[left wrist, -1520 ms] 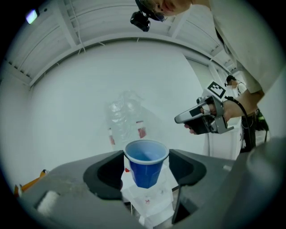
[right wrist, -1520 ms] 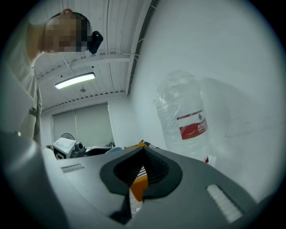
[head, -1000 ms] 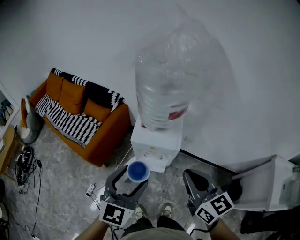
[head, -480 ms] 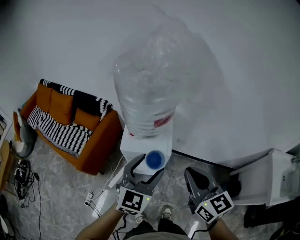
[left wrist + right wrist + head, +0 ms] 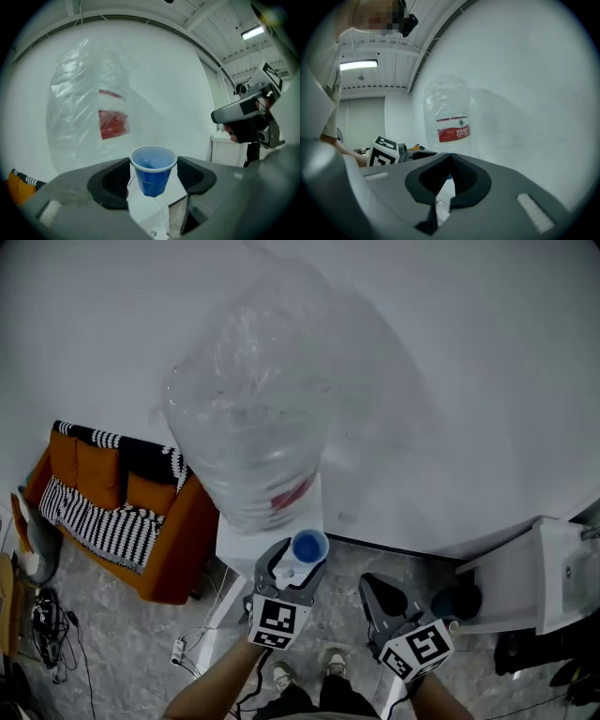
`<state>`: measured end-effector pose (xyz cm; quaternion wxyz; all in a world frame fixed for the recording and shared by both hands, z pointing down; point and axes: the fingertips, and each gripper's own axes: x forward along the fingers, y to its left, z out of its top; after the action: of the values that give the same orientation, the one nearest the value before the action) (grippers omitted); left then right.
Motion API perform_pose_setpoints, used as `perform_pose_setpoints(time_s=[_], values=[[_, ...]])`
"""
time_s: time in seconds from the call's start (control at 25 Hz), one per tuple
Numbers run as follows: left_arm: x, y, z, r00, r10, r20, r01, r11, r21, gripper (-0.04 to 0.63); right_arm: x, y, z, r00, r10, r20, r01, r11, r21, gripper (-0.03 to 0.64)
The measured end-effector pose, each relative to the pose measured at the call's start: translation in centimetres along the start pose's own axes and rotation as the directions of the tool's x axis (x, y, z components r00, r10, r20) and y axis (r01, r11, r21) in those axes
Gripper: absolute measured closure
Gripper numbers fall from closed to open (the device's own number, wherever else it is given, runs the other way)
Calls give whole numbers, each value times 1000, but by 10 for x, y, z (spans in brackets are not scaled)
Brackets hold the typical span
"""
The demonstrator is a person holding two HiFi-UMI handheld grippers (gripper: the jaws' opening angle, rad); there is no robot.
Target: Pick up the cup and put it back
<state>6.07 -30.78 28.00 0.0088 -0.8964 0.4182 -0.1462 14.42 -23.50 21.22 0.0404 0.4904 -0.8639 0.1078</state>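
Observation:
A blue plastic cup (image 5: pixel 309 546) stands upright between the jaws of my left gripper (image 5: pixel 298 561), which is shut on its sides. It hangs in front of the white water dispenser (image 5: pixel 246 542). In the left gripper view the cup (image 5: pixel 153 171) is centred between the dark pads, above the dispenser's white top (image 5: pixel 149 208), and the left gripper (image 5: pixel 153 177) holds it below the rim. My right gripper (image 5: pixel 378 594) hovers to the right of the cup with its jaws together and nothing in them. In the right gripper view its tips (image 5: pixel 450 155) meet.
A big water bottle wrapped in clear plastic (image 5: pixel 246 432) sits on the dispenser against the white wall. An orange sofa with a striped throw (image 5: pixel 108 507) stands at the left. A white cabinet (image 5: pixel 548 582) is at the right. Cables (image 5: pixel 52 634) lie on the marble floor.
My left gripper has carried the cup rightward, up to the front of the dispenser. The right gripper has shifted slightly left and lower in the picture. The view has swung, so the sofa sits further left.

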Motion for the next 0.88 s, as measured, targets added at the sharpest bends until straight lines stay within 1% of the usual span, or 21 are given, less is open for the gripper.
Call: perform_pose_setpoints(time_s=[0.36,0.52,0.56,0.76,0.88], values=[[46,10,-53,998,9,-65,-13,997,-71,270,21,-31,-34,999,-29,-45,31,998,46,614],[57,11,-74,998,-6,-70,-4,988,-154,270,31,-37,-45,998,-29,-62,33,998,62,614],[59,12,-79,997,-5,-75,-7,987,-164,270,33,-38,-48,998,-27,-64,31,997,65,614],[66,14,-101,993,5,-115,-24,987,-161,270,40,-39,-61,996,-18,-92,25,996,80,614],[68,16,-106,992,13,-123,-32,988,-151,269,42,-38,-65,995,-14,-100,23,996,88,614]])
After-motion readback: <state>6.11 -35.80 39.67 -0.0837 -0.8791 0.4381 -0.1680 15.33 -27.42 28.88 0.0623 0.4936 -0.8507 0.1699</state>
